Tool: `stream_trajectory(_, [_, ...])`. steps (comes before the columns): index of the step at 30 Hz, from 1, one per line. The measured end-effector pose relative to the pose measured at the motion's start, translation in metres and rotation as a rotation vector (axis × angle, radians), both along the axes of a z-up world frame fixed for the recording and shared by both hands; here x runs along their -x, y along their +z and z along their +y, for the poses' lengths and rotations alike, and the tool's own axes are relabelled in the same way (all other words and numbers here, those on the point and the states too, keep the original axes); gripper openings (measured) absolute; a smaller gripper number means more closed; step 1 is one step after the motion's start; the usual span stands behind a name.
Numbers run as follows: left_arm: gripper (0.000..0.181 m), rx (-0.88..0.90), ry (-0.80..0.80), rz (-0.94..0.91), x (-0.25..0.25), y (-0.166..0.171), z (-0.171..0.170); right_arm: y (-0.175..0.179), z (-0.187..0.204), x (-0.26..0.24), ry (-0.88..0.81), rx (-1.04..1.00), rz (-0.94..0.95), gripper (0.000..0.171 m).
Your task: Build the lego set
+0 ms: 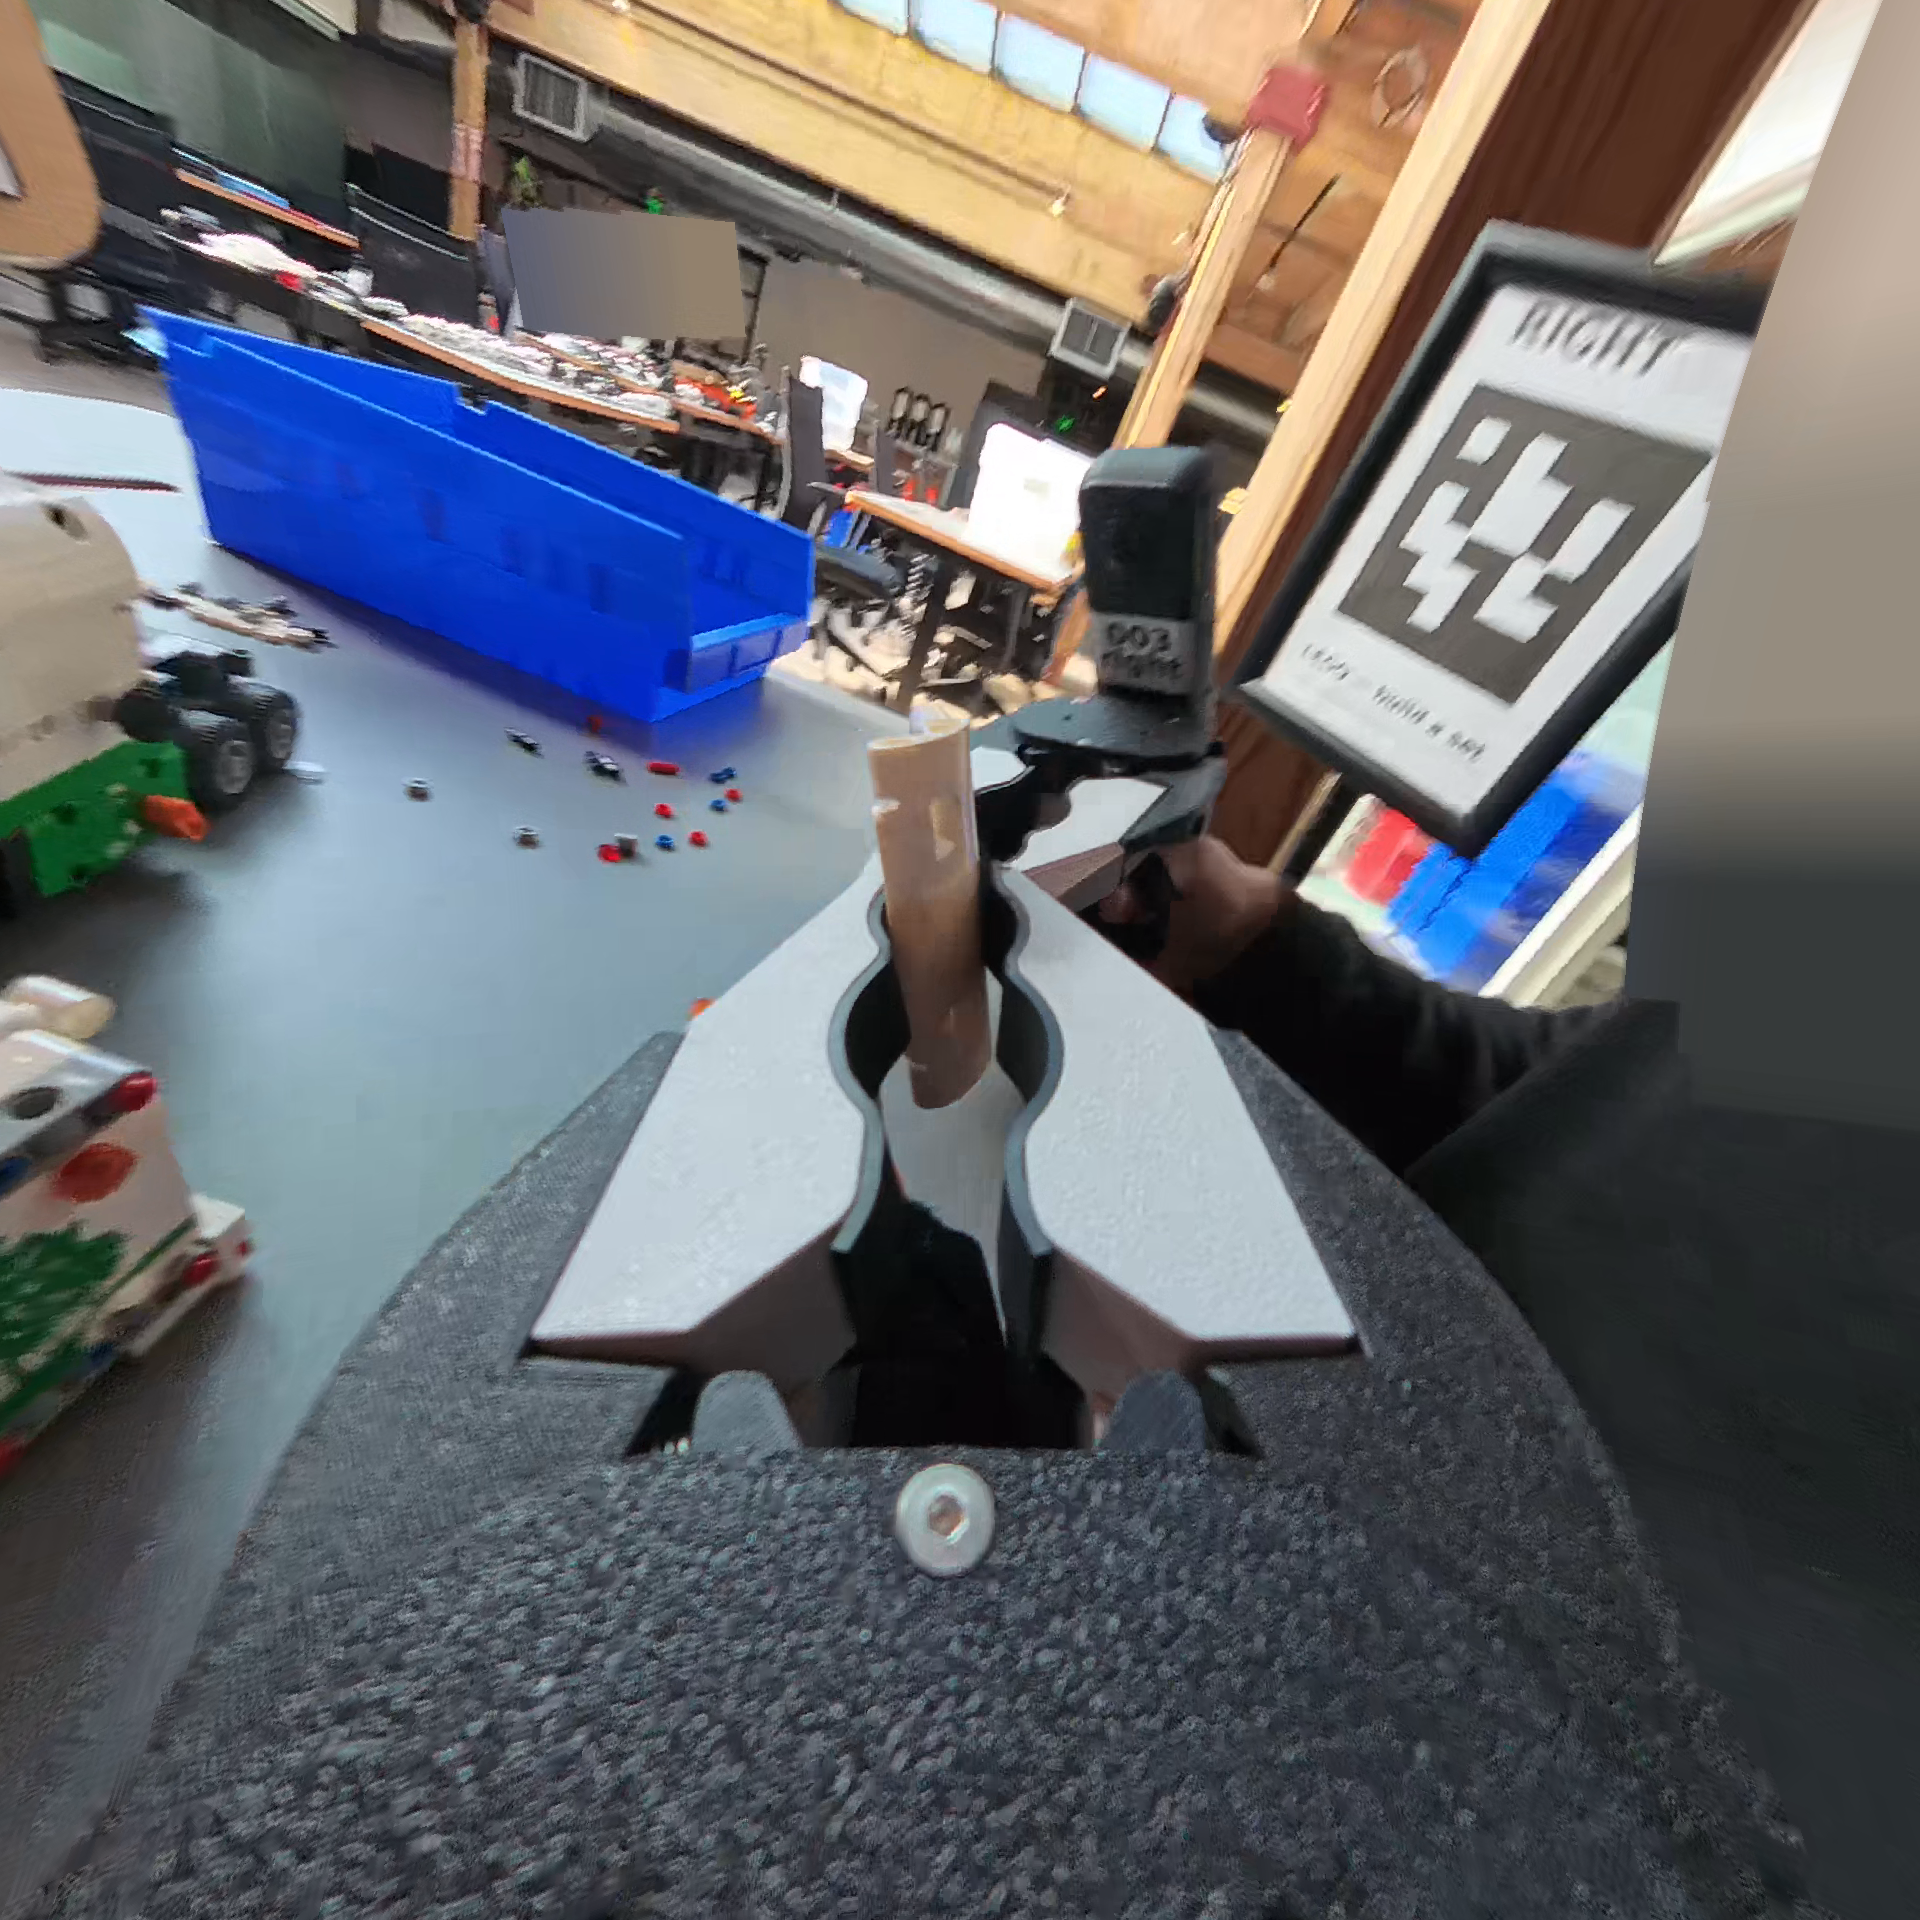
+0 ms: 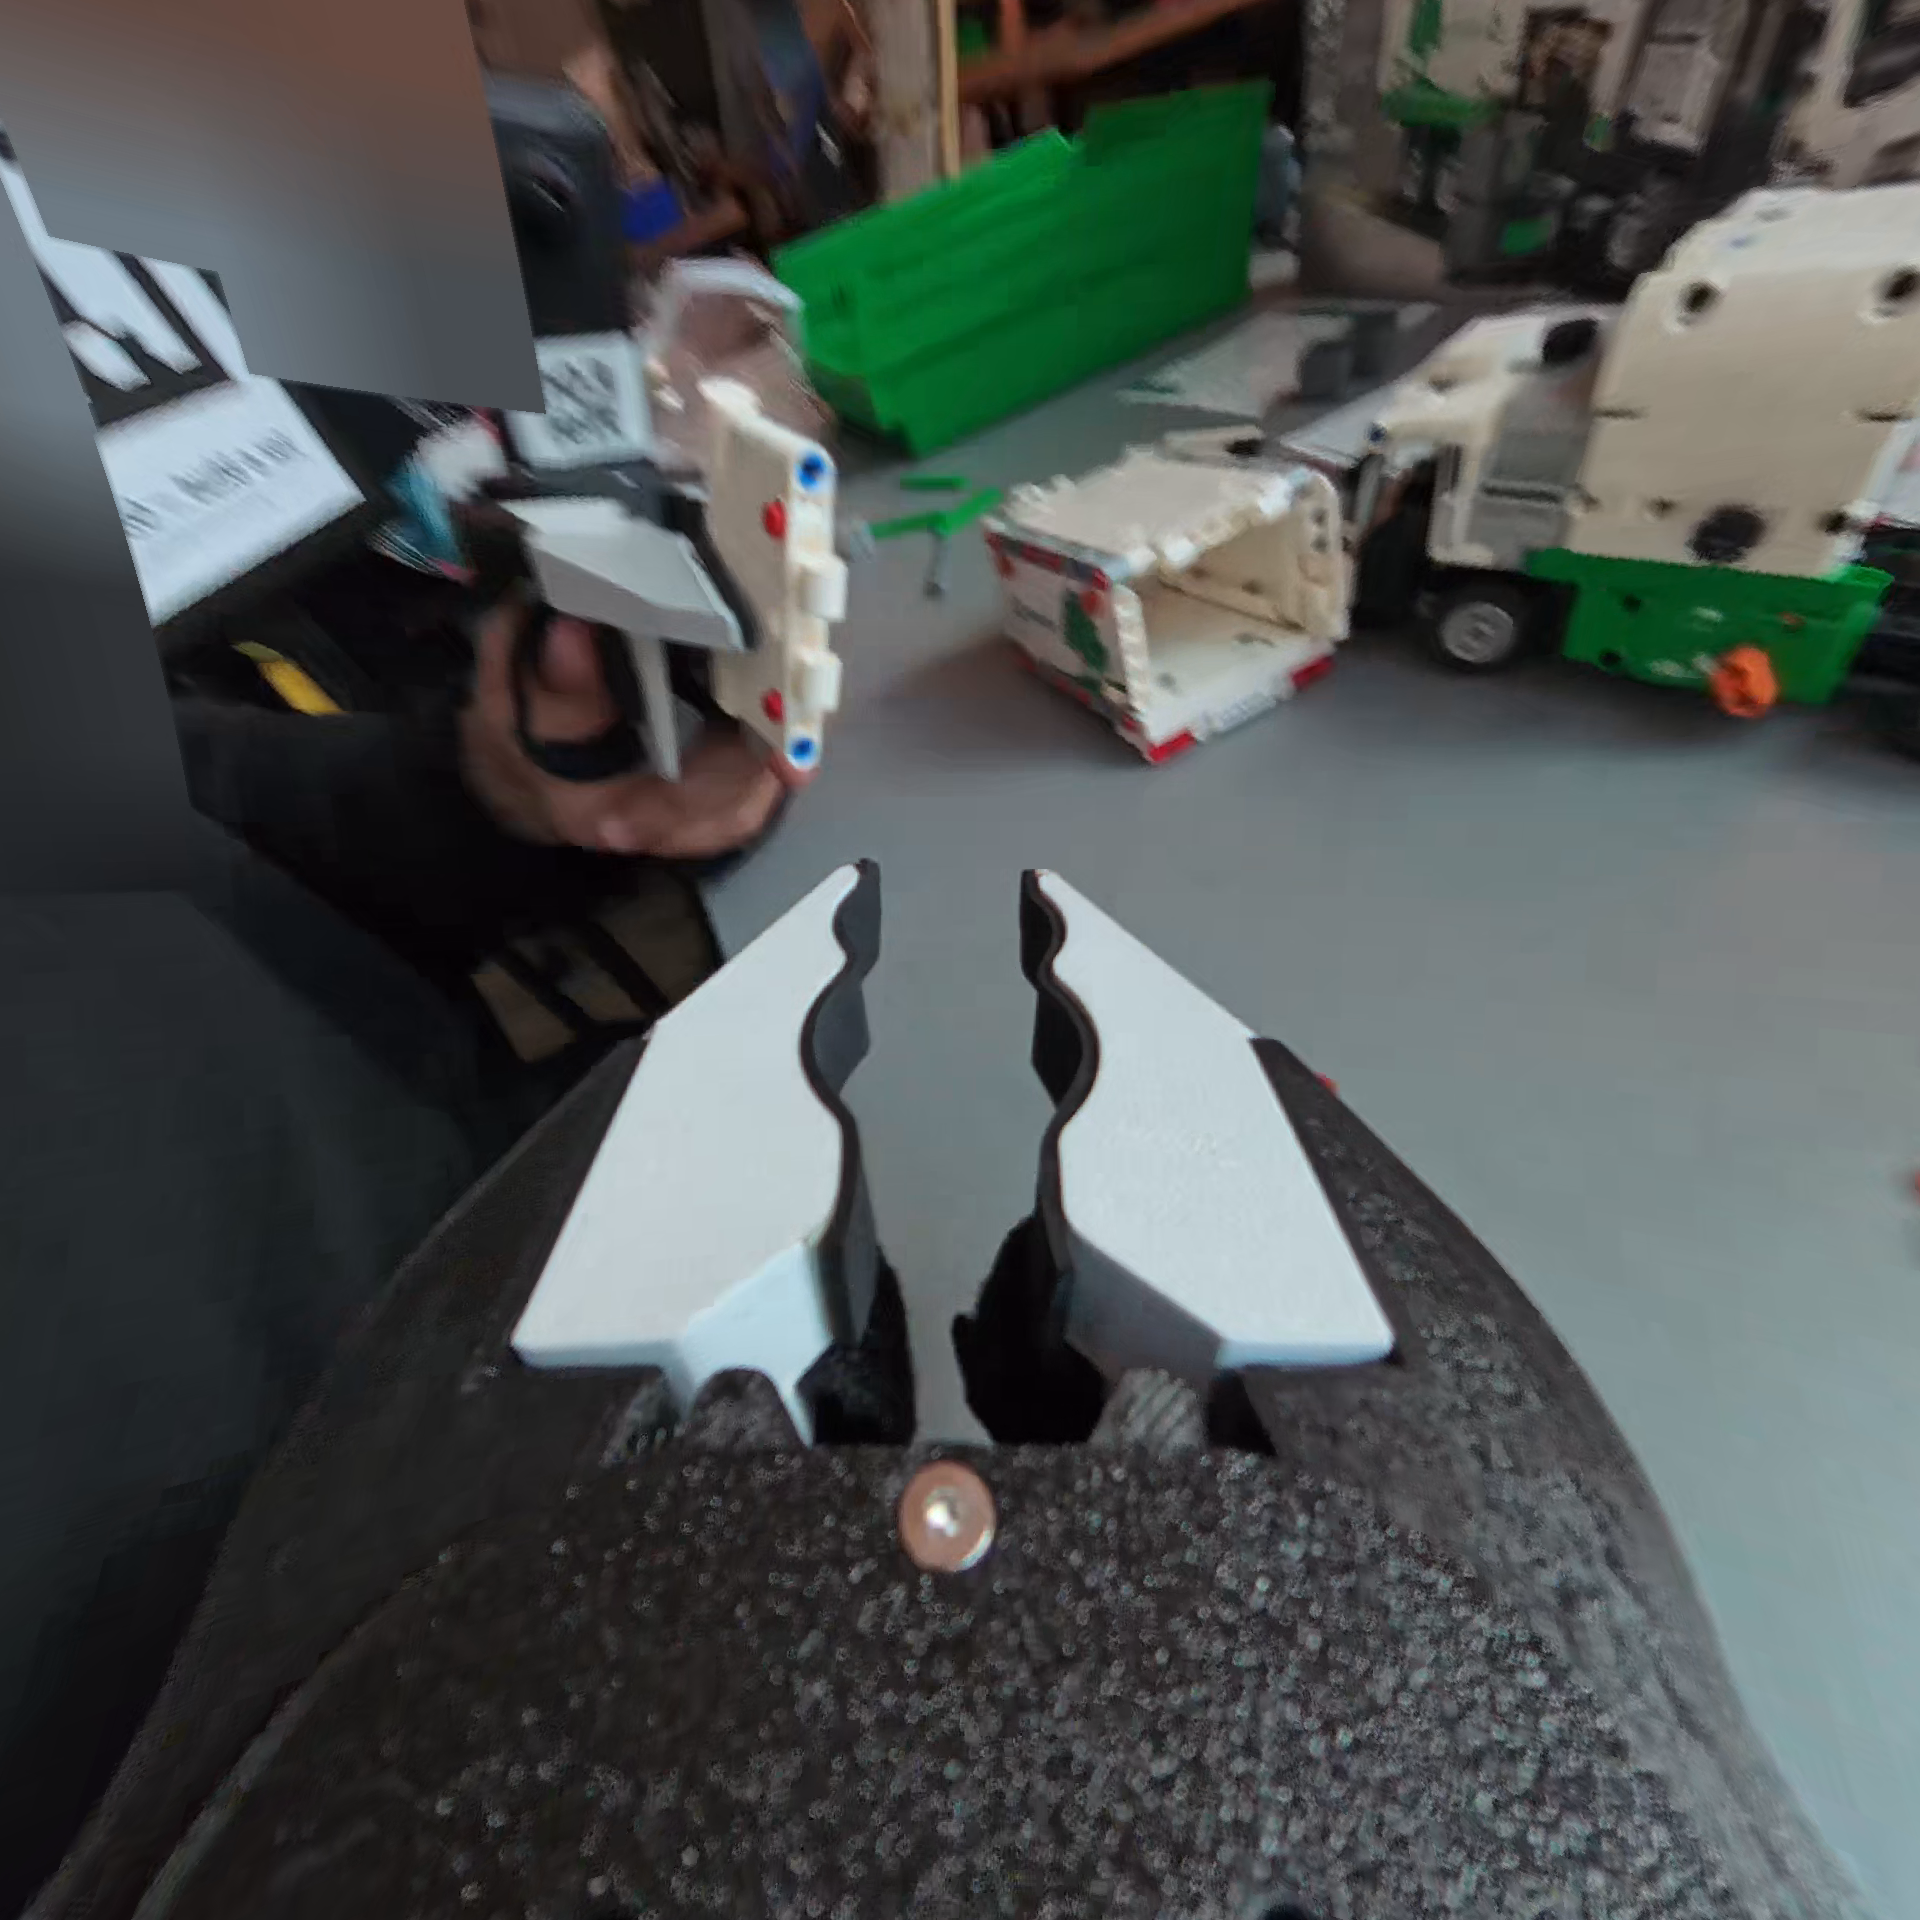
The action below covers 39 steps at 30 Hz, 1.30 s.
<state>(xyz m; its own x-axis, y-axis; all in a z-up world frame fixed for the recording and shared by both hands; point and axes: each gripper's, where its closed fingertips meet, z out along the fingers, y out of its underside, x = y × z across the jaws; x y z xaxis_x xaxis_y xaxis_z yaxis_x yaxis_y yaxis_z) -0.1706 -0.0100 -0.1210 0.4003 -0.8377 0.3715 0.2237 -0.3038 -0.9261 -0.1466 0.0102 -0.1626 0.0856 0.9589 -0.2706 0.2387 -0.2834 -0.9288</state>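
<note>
My left gripper is shut on a flat white lego panel, which I see edge-on and upright between the jaws. In the right wrist view the same panel shows red and blue pins and is held in the air at the left. My right gripper is open and empty above the grey table; it also shows just beyond the panel in the left wrist view. A white and green lego truck and a loose white box section stand on the table.
A blue bin lies at the back, with small loose red, blue and black pieces in front of it. A green bin lies behind the box section. A framed marker card is at the right. A person's dark sleeve is close by. Spacing between my two grippers at the tips: around 6 centimeters.
</note>
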Motion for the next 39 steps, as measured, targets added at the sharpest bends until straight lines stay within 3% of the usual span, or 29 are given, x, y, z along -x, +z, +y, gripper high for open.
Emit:
stream_trajectory(2, [0.008,0.069,-0.074,-0.101,-0.005,0.003,-0.005,0.025,-0.020,0.013,0.103,0.129,0.166,0.025])
stream_trajectory(6, [0.007,0.082,-0.141,-0.085,-0.018,-0.001,-0.014,0.047,-0.025,0.023,0.149,0.289,0.360,0.021])
stream_trajectory(8, [0.008,0.077,-0.141,-0.052,-0.022,-0.004,-0.016,0.046,-0.031,0.025,0.195,0.321,0.357,0.008])
stream_trajectory(20, [0.007,0.099,-0.101,-0.059,-0.017,-0.005,-0.010,0.046,-0.024,0.022,0.126,0.282,0.388,0.010])
stream_trajectory(23, [0.007,0.034,0.002,0.028,-0.001,-0.005,0.000,0.041,-0.001,-0.001,0.012,0.163,0.279,0.016])
stream_trajectory(26, [0.007,-0.054,0.159,0.178,0.025,-0.008,0.015,-0.002,0.028,-0.043,-0.158,-0.085,-0.107,0.019])
stream_trajectory(28, [0.008,-0.082,0.202,0.249,0.028,-0.014,0.020,-0.031,0.030,-0.058,-0.202,-0.138,-0.296,0.025])
stream_trajectory(34, [0.007,-0.077,0.186,0.282,0.016,-0.023,0.020,-0.061,0.027,-0.041,-0.191,-0.166,-0.403,0.026])
stream_trajectory(39, [0.007,-0.048,0.168,0.270,0.015,-0.024,0.020,-0.069,0.033,-0.030,-0.170,-0.228,-0.467,0.016])
